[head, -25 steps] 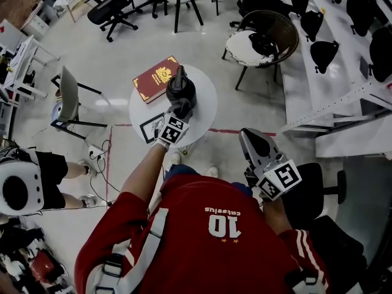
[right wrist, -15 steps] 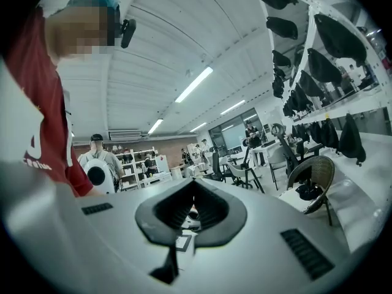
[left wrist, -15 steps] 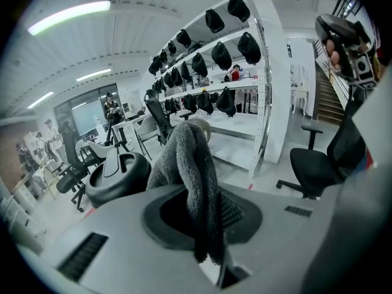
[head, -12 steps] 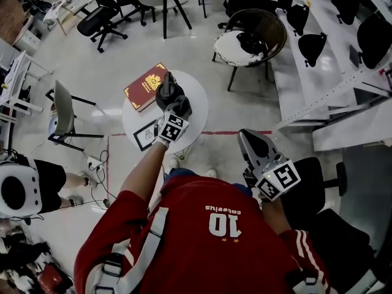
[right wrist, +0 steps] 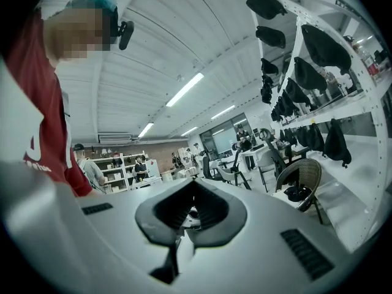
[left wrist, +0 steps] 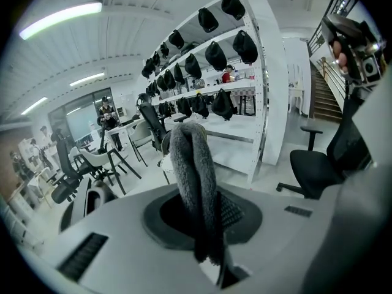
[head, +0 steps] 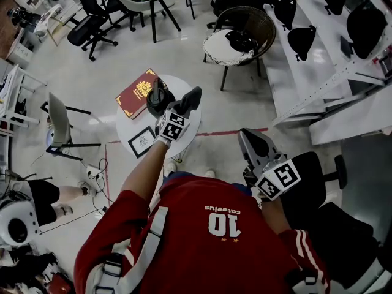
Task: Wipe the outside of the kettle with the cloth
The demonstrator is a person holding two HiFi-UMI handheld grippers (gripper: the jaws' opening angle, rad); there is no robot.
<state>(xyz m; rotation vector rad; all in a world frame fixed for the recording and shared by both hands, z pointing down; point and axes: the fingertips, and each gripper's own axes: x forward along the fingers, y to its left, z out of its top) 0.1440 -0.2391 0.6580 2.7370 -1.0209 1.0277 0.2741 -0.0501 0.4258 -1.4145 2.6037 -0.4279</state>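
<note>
- The left tool (head: 190, 100) is clamped on the grey cloth (left wrist: 195, 182), just right of the kettle (head: 157, 100).
- The kettle is stood on the round white table (head: 124, 122), beside a red book (head: 136, 93).
- The right tool (head: 247, 137) is held closed and empty, nearer and well right of the table.

head view: overhead, steeply down | gripper views: low, angled upward — all share the shelves (head: 293, 72)

Red jersey (head: 184, 250) (white 10), white-striped sleeves (head: 304, 250)
</note>
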